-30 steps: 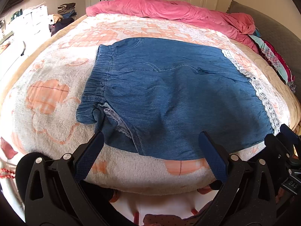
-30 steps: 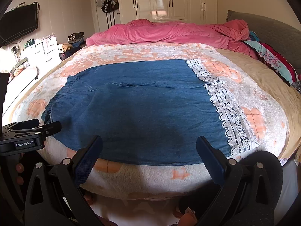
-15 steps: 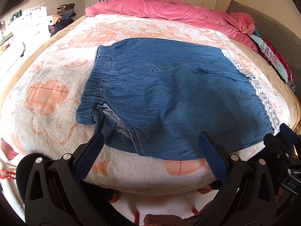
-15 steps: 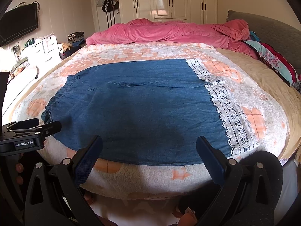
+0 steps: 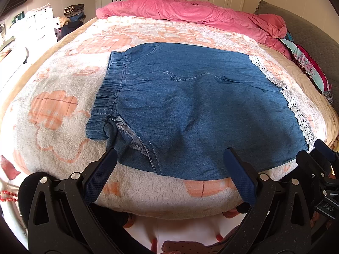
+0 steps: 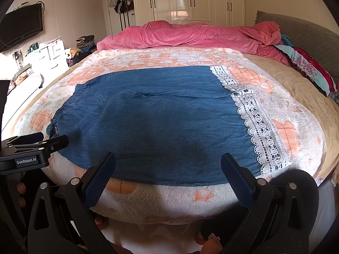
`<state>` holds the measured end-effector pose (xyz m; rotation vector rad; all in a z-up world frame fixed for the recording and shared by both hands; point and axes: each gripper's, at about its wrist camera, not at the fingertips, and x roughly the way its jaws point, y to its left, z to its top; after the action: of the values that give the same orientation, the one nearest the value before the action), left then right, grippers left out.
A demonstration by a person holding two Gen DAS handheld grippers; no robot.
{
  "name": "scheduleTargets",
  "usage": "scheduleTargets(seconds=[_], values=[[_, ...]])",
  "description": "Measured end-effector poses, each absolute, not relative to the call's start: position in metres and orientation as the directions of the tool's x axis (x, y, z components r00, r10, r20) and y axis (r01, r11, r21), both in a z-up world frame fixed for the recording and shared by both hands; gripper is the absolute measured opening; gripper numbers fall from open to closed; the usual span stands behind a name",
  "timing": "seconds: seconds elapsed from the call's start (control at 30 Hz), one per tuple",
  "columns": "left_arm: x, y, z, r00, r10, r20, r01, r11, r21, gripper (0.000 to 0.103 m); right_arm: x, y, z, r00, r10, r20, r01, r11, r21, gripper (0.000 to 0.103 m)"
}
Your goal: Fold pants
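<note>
Blue denim pants [image 5: 190, 105] lie flat on the bed, elastic waistband [image 5: 106, 99] to the left and white lace hems [image 5: 296, 110] to the right. They also show in the right wrist view [image 6: 159, 122], with the lace trim [image 6: 260, 127] at right. My left gripper [image 5: 169, 158] is open and empty, held just short of the pants' near edge by the waist and crotch seam. My right gripper [image 6: 168, 163] is open and empty, just short of the near edge by the leg end. The left gripper's body [image 6: 27, 150] shows at the left of the right wrist view.
The pants rest on a fluffy white and orange blanket [image 5: 53, 110] covering the bed. A crumpled pink duvet [image 6: 190, 36] lies at the far end. Colourful clothes [image 6: 307, 67] lie along the grey headboard at right. White drawers [image 6: 48, 57] and a TV [image 6: 21, 27] stand at left.
</note>
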<state>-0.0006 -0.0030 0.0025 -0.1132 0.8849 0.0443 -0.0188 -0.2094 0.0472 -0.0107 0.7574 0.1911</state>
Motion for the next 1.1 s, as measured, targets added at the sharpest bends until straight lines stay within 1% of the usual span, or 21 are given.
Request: scheduleTargets(seconds=[0.37,0.6,0.73,0.93,1.1], values=[[-0.001,-0.003,0.002,0.634,-0.009,-0.773,-0.084,0.993,-0.081,0.094,-0.017,-0.208,0.047,0.707,0.17,-0.687,-0.181,0.982,0.057,0.099],[0.01,0.002,0.004,0.64,-0.017,-0.769,-0.084,0.992,-0.092,0.094,-0.007,-0.204,0.053,0.725,0.153,-0.672,-0.188,0.982,0.021,0.099],[0.029,0.011,0.008,0.641,-0.016,-0.768,-0.09,0.991,-0.097,0.094,0.007,-0.201,0.053,0.72,0.149,-0.677,-0.194,0.981,0.01,0.099],[0.061,0.028,0.011,0.633,-0.005,-0.774,-0.116,0.988,-0.101,0.094,0.04,-0.189,0.054,0.723,0.134,-0.677,-0.23,0.972,-0.054,0.099],[0.092,0.052,0.016,0.627,0.034,-0.778,-0.16,0.983,-0.086,0.094,0.076,-0.176,0.056,0.711,0.161,-0.684,-0.264,0.963,-0.048,0.099]])
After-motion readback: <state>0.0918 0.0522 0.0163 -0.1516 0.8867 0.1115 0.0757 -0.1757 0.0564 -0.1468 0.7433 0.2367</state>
